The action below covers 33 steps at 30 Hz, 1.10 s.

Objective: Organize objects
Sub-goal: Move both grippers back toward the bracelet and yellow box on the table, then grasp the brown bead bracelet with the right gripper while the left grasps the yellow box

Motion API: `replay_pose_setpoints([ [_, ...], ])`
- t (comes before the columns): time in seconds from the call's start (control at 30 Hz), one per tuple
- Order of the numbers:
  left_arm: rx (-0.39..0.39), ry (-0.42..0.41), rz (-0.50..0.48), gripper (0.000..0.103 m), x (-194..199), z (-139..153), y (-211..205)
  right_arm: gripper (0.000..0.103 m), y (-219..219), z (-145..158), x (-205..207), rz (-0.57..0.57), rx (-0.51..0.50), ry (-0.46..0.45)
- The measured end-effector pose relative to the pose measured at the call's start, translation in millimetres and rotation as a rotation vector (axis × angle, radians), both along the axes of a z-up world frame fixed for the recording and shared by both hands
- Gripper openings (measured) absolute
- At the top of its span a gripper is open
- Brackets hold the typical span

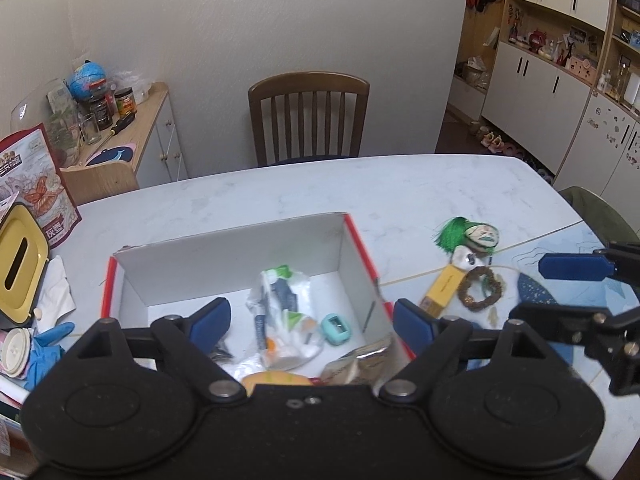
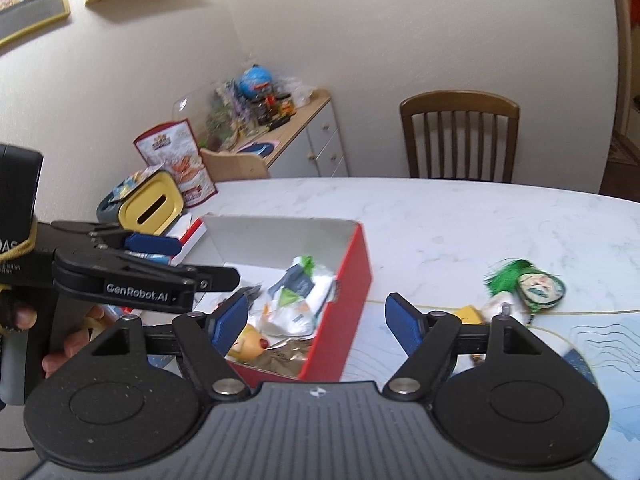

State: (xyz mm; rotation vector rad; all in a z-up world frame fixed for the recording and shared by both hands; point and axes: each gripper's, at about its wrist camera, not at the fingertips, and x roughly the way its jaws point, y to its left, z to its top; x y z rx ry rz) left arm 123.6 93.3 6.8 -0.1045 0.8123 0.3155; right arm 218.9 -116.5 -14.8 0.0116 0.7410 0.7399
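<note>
A yellow-lidded tissue box [image 1: 18,266] sits at the left edge of the white marble counter [image 1: 280,196]. Right of it, the red-sided open cardboard box [image 1: 236,256] holds a crinkled plastic packet [image 1: 280,312] and a teal sharpener [image 1: 337,329]. The left tongs [image 1: 310,322] hang released over it, empty. Farther right lie a yellow carton [image 1: 440,290], a brown bead bracelet [image 1: 480,290] and a green-tasselled ornament [image 1: 470,236]. The right tongs [image 2: 318,320] are spread, empty.

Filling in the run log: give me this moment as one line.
left tool: open, empty, over box | right tool: open, empty | green-tasselled trinket, yellow packet: on table, outside box
</note>
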Motion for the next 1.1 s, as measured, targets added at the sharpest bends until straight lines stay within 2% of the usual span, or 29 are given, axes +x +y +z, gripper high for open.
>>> replay_pose_setpoints([
  [0.1, 0.010, -0.012, -0.001, 0.092, 2.2, 0.9, -12.5, 0.080, -14.5, 1.4, 1.1, -0.009, 0.008, -0.015],
  [0.4, 0.019, -0.042, -0.010, 0.102, 13.9, -0.2, -48.2, 0.082, -56.7, -3.9, 6.5, -0.009, -0.003, -0.051],
  [0.9, 0.005, -0.063, -0.042, 0.103, 51.8, -31.5, -100.8, 0.083, -124.6, -35.3, 48.0, -0.054, -0.044, -0.033],
  [1.1, 0.031, -0.053, -0.070, 0.102, 78.8, -53.0, -120.0, 0.083, -146.3, -56.3, 72.3, -0.080, -0.096, -0.018],
])
